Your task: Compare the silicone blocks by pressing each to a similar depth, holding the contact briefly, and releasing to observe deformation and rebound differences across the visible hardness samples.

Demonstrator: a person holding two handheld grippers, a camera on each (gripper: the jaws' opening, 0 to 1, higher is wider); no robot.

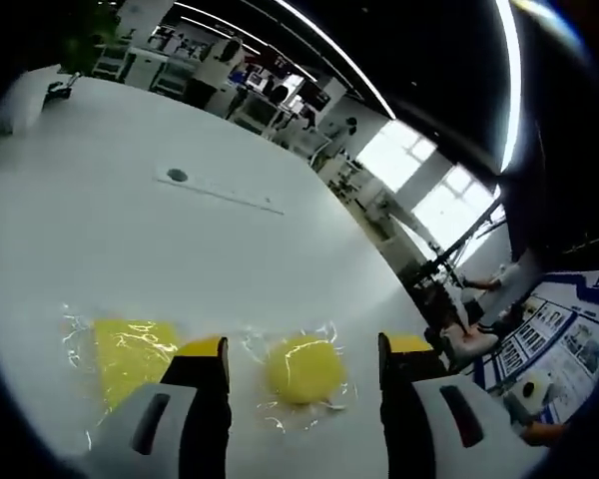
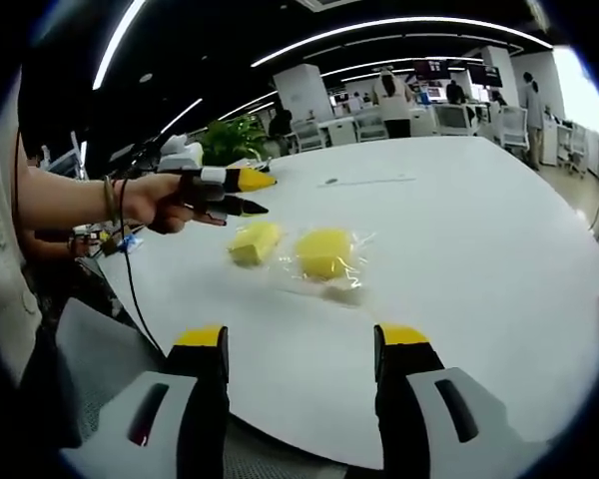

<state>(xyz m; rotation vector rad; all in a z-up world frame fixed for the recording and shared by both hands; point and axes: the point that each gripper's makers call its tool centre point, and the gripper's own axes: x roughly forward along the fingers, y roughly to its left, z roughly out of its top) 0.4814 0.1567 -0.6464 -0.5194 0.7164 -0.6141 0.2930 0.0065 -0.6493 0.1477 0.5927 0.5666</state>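
My left hand-held gripper [image 1: 301,364], jaws spread and grasping nothing, hovers over the round yellow silicone block in clear wrap [image 1: 304,370] | my right hand-held gripper [image 2: 299,359] released, well back | square yellow silicone block in clear wrap [image 1: 128,351] just beside the round one on the white bench [image 1: 180,239] | neither looks pressed; whole comparison seems left.

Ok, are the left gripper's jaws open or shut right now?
Open. In the left gripper view the left gripper has its jaws spread wide on either side of the round yellow block in its clear wrapper, not touching it.
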